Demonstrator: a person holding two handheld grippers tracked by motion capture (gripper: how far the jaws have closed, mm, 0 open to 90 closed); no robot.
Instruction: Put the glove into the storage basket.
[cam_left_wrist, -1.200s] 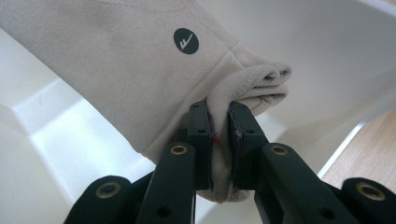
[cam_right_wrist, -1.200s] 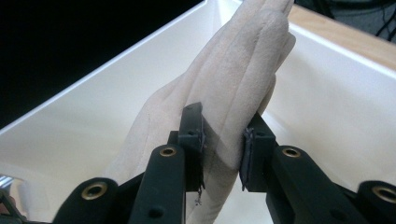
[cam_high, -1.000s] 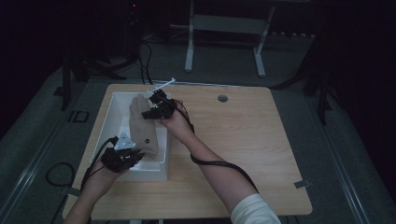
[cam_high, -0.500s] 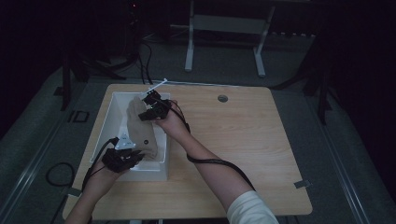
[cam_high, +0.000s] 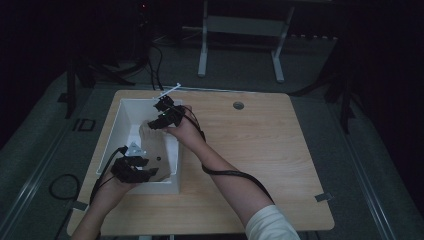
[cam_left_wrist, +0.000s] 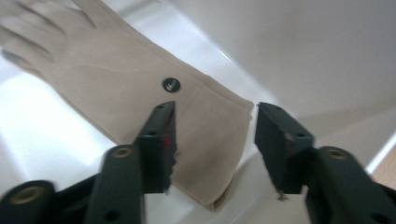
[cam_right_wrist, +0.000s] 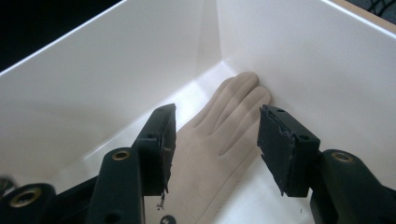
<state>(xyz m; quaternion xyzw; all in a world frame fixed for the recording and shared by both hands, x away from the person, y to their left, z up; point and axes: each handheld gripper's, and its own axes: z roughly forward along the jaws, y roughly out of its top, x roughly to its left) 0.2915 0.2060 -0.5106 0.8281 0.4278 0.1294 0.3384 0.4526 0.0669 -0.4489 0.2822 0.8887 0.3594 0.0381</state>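
A beige glove (cam_right_wrist: 219, 135) is seen lying flat on the floor of a white bin (cam_high: 170, 156), fingertips pressed to a wall. The right tool (cam_right_wrist: 212, 140) is held open above its fingers, the left tool (cam_left_wrist: 212, 140) open over its cuff. Only the thin fabric's edge may be pinched, so a slip is judged likely.

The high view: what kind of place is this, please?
Probably a lab or recording workspace, kept dim: a plain wooden table carries a white bin holding a beige glove, with cables and metal stand legs behind.
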